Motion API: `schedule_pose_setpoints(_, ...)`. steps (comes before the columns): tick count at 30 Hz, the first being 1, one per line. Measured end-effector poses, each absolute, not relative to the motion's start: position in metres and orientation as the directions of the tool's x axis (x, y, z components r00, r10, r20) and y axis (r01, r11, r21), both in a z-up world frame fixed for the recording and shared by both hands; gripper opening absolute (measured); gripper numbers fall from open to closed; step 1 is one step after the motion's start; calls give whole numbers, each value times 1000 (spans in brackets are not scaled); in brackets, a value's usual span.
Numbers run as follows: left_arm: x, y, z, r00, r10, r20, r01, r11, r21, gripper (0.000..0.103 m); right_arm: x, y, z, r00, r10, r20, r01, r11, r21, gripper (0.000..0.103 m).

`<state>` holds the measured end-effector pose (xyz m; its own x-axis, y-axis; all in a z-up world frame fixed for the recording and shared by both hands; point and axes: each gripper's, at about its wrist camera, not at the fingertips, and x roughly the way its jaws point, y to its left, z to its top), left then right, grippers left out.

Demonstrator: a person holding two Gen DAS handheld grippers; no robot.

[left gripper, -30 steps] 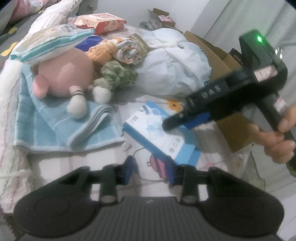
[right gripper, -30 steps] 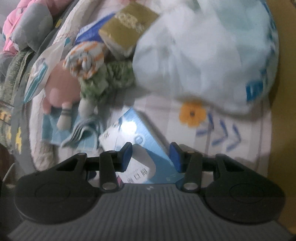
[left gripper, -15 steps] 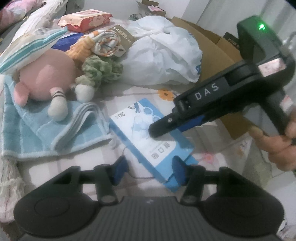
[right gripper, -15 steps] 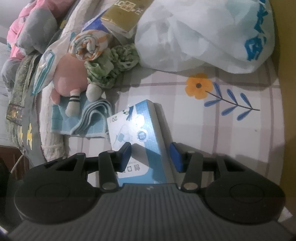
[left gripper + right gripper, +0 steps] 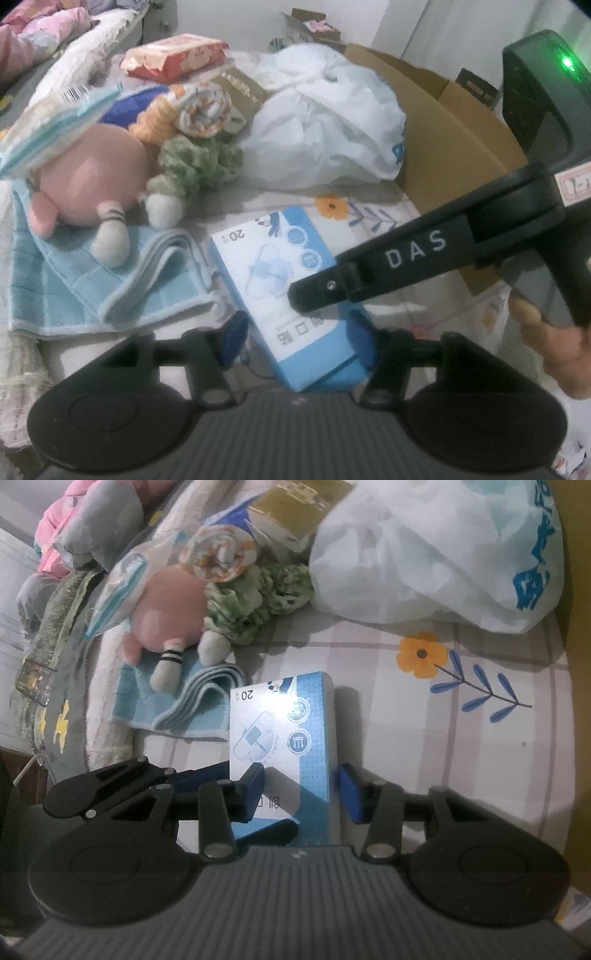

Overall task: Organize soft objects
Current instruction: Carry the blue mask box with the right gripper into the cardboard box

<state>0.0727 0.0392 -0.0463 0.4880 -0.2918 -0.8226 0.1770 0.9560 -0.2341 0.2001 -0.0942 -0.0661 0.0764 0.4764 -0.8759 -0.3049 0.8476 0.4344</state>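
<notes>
A bed sheet [image 5: 480,760] with a pale check and a printed orange flower covers the surface; a white wall [image 5: 229,18] stands at the far side. A cardboard box [image 5: 454,147] stands at the right; its contents cannot be made out. A knotted white plastic bag [image 5: 325,122] lies far right against the box. Far left, a pink plush toy [image 5: 92,184] rests on a folded blue towel [image 5: 92,288], beside a green knitted item [image 5: 195,162] and a rolled orange-and-white cloth [image 5: 203,110]. A blue mask box [image 5: 284,738] lies flat in the near centre. The left gripper [image 5: 295,339] is spread wide, fingers on either side of the mask box's near end. The right gripper [image 5: 301,790] is likewise spread, straddling the same box without clamping it.
</notes>
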Motion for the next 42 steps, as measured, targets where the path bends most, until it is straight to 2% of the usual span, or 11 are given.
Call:
schedule_pose_setpoints(15,107,24,56,650,-257,-715,207,965,-159,59,221,-120,26,257,586,-769,-337,800,497,42)
schedule_pose_setpoints(21,151,-22,107,679,-303,-669,310,944,-113,60,249,-172,74,366,616,-698,-289,788,544,41)
schedule_pose_setpoints(26,195,-81,127,656,-355,-666,393,914,-101,60,276,-235,98,455,598,-660,-218,793,569,41)
schedule_pose_setpoints(32,264,-153,110,562,-399,-725,457,880,-131,60,320,-317,92,485,546,-683,-94,809,580,41)
schedule_pose_setpoints(42,360,-228,31,387,-385,-838,465,866,-184,60,414,-415,12,406,480,-778,86,827,555,41)
